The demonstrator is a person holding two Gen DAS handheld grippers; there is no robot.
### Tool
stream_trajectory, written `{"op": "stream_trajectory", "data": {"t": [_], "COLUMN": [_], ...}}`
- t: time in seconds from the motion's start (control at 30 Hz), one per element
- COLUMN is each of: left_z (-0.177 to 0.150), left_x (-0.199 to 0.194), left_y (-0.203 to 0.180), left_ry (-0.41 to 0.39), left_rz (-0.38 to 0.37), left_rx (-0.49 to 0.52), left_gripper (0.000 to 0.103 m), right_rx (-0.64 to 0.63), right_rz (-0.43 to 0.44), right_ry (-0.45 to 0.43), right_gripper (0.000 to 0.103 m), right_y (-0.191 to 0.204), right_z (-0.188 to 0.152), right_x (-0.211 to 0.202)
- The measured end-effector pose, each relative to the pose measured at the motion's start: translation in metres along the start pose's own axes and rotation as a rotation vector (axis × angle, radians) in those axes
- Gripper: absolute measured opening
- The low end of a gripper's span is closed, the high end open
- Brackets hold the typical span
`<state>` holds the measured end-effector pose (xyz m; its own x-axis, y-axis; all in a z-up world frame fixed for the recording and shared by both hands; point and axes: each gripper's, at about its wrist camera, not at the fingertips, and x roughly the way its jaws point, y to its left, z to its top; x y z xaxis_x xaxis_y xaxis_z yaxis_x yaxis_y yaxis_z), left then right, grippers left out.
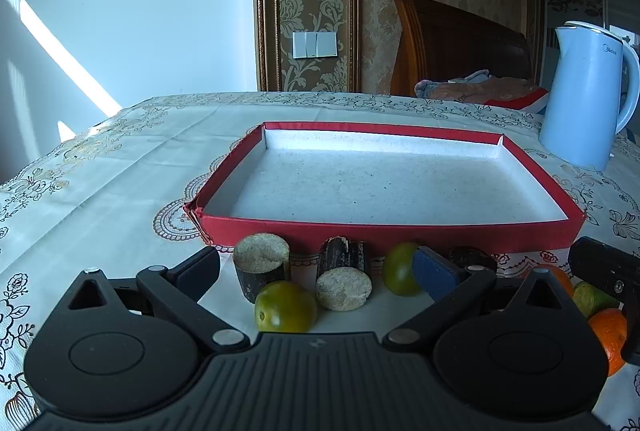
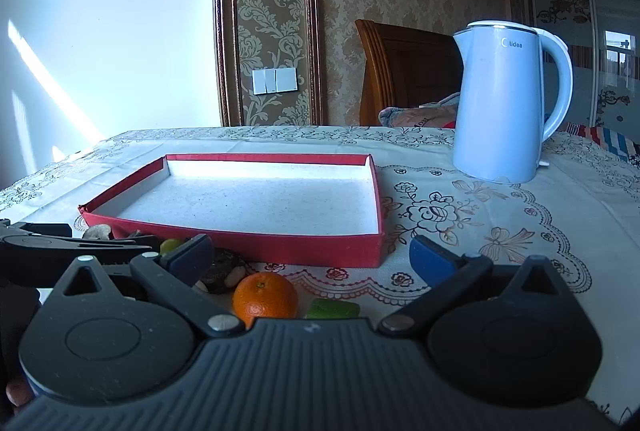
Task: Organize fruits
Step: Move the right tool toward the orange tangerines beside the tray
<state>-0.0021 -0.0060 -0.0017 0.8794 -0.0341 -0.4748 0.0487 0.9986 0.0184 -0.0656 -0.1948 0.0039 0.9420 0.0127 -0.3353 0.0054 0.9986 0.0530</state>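
Both grippers hover low over the lace-patterned white tablecloth (image 2: 500, 231), at the near side of the shallow red cardboard tray with grey-white lining (image 1: 384, 231). The tray holds nothing, so no sorting is done yet, going by this.

Left gripper (image 1: 320, 267): jaws spread wide, gripping nothing. Between and just ahead of its fingers: a round green-yellow citrus fruit (image 1: 285, 307) closest in, a short dark-barked sugarcane chunk with pale cut top (image 1: 261, 265) standing behind it, a second dark sugarcane chunk lying with its pale cut end forward (image 1: 344, 281), and another green citrus (image 1: 400, 269) by the blue pad of the right-hand finger. A dark rounded piece (image 1: 472, 257) behind that finger, can't tell what it is. Likely lining up on the nearest green citrus; the wide opening suits its roundness.

Right gripper (image 2: 312, 255): also fully open, empty. A bright orange mandarin (image 2: 265, 299) sits between its fingers, close to the body, and a green flattish item (image 2: 332, 309) just right of it, mostly hidden, unclear. In the left view more orange fruit (image 1: 610, 331) lies beside the right gripper.

Fruits lie in a row along the tray's front wall, so each lift is probably a short hop over the rim. The light-blue electric kettle (image 2: 496, 103) stands well beyond, to the right, out of the way.
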Motion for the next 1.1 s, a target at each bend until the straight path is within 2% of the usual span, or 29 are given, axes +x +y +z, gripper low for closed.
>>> {"op": "stream_trajectory", "data": {"t": [1.1], "left_z": [0.000], "left_x": [0.002], "left_y": [0.002], "left_ry": [0.012], "left_rz": [0.009], "left_rx": [-0.006], "left_gripper": [0.103], "right_rx": [0.010], "right_rz": [0.044], "right_ry": [0.018], "right_gripper": [0.103], "right_y": [-0.029], "right_z": [-0.013], "right_x": [-0.028]}}
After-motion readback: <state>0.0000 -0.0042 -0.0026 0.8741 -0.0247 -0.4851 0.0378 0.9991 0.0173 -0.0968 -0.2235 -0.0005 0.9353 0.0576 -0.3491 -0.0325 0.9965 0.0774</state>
